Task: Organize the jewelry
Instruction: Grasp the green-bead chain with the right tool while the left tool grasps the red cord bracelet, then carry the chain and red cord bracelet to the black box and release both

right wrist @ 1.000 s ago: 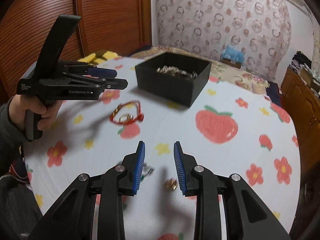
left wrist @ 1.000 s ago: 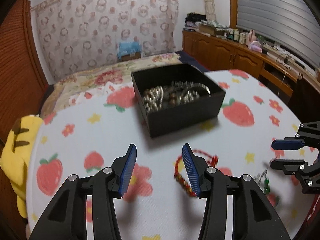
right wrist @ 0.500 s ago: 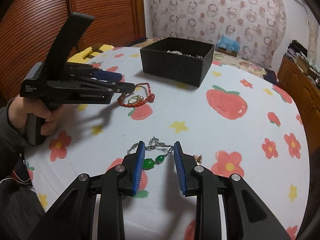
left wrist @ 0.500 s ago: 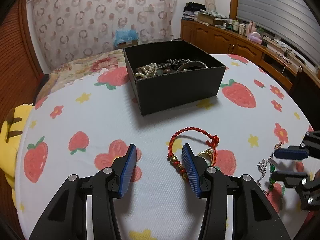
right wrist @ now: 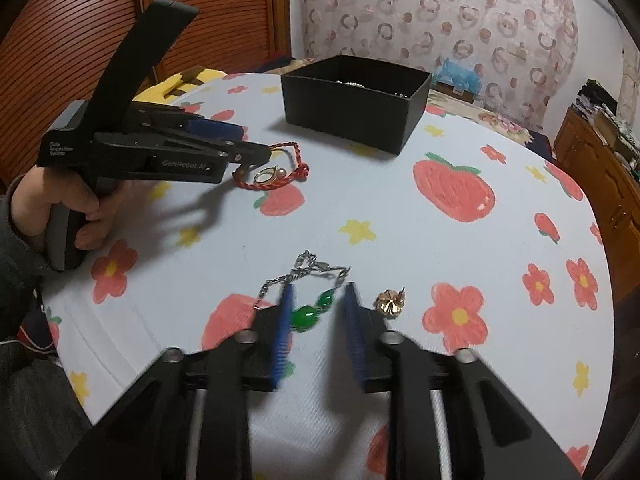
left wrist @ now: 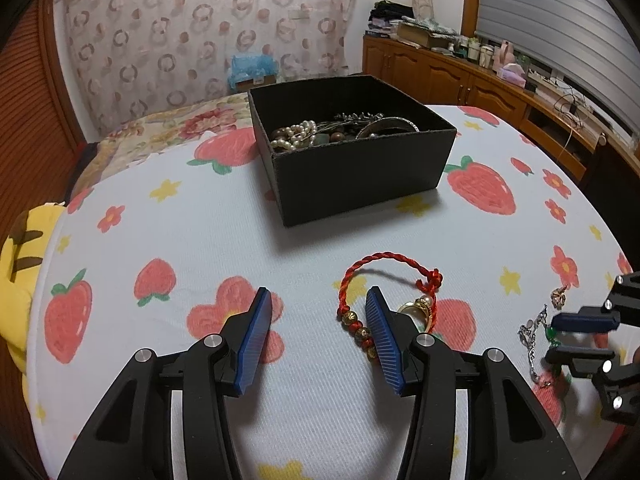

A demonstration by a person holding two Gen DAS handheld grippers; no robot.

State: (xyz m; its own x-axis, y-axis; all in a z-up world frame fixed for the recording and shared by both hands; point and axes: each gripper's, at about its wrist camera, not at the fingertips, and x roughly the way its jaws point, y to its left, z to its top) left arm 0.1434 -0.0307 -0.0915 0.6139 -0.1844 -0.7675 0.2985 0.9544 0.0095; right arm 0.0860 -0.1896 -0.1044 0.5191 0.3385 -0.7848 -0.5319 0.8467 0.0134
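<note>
Near centre of the strawberry-print tablecloth (left wrist: 224,240): one red braided cord bracelet (left wrist: 384,258), lying flat, open loop arching toward the far side, beaded end trailing near; one gold ring with a pearl (left wrist: 420,306) just beside it, inside the loop. Left gripper (left wrist: 318,332) held low over this spot, jaws about half open, nothing between the pads; right pad in front of the bracelet's beaded end, contact not clear. Seen from the right wrist view, same gripper (right wrist: 240,148) in a hand (right wrist: 60,208) at far left, tips over the red bracelet (right wrist: 280,182).

Near right of the table: one silver chain with two green stones (right wrist: 310,310), long axis slanting from near left to far right, chain end curling toward the far side. Right gripper (right wrist: 318,308) down around the green stones, jaws narrow and just now closing, blurred; stones between the pads, pads not clearly pressing yet. One small gold earring (right wrist: 390,302) just right of the right pad, apart from the chain.

Far centre: one black open box (left wrist: 360,172), sitting square, holding a heap of jewelry: a pearl strand (left wrist: 298,134), a silver bangle (left wrist: 390,126), brown beads, other pieces too tangled to count.
</note>
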